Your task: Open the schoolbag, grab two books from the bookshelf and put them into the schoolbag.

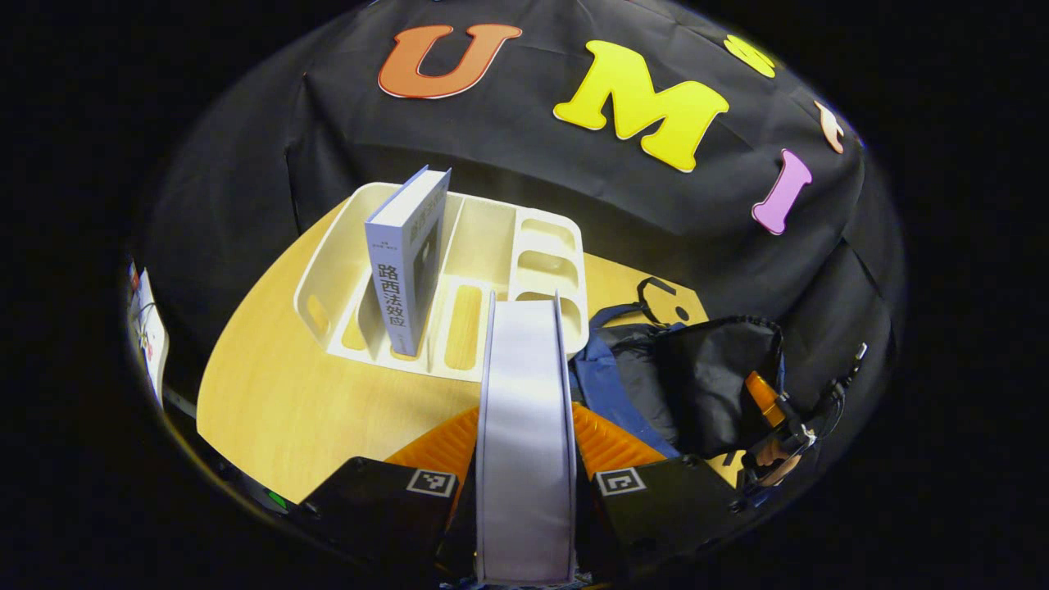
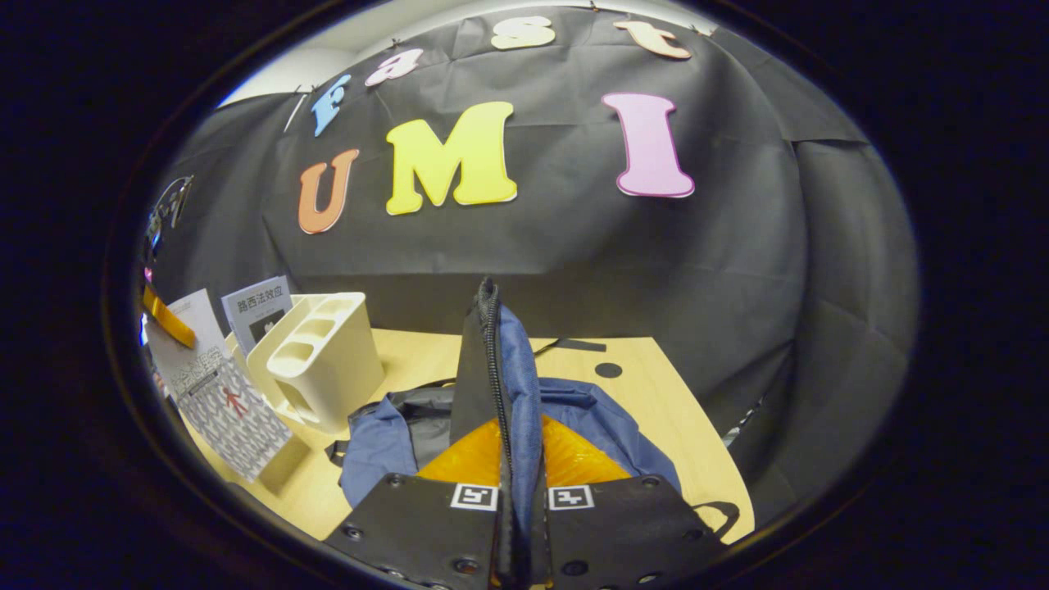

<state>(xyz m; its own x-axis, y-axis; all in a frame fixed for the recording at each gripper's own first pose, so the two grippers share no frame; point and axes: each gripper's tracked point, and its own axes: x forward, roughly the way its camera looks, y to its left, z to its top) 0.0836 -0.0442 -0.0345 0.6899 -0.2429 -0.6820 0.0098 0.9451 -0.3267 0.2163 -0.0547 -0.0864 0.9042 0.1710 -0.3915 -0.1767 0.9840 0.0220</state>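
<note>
My left gripper (image 1: 524,430) is shut on a book (image 1: 524,393) held edge-on, its pale page block facing the camera, just in front of the white bookshelf (image 1: 541,254). A second book (image 1: 406,262) stands upright in a left slot of that shelf. The blue and black schoolbag (image 1: 688,385) lies to the right of the shelf with its mouth held up. My right gripper (image 2: 512,447) is shut on the schoolbag's zipper edge (image 2: 492,360), lifting it upright over the bag (image 2: 590,410). The held book (image 2: 225,401) shows at the left beside the shelf (image 2: 320,360).
The wooden table (image 1: 279,401) carries the shelf and bag, with bare surface at the front left. The table's right part (image 2: 656,393) lies beyond the bag. Black cloth walls close in behind and to the right. The right gripper (image 1: 778,430) shows at the bag's far side.
</note>
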